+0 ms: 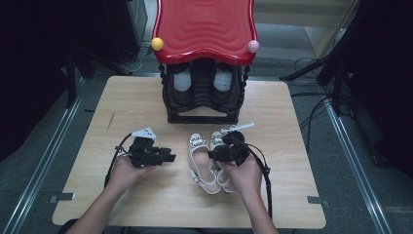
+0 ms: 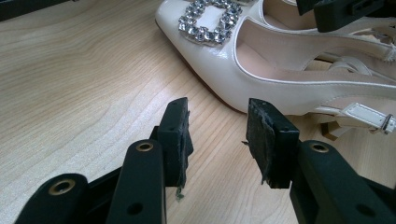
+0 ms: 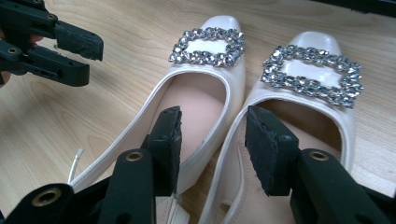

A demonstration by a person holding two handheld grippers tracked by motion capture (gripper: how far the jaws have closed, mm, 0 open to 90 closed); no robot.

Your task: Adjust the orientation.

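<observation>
High view, left to right: left gripper [image 1: 168,157], jaws parted and empty, lies on the wooden table [image 1: 146,97] just beside the white slingback shoes [image 1: 207,163]; right gripper [image 1: 213,155], jaws apart, straddles the pair's adjoining inner edges without pressing them.

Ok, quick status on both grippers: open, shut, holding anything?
Left gripper: open, empty, beside the white shoes.
Right gripper: open, jaws over the shoes' adjoining sides, gripping nothing.

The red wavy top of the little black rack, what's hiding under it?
Under the red wavy plastic top of the black rack sits a pair of dark shoes with pale insoles. Their toe ends are covered by the top.
</observation>
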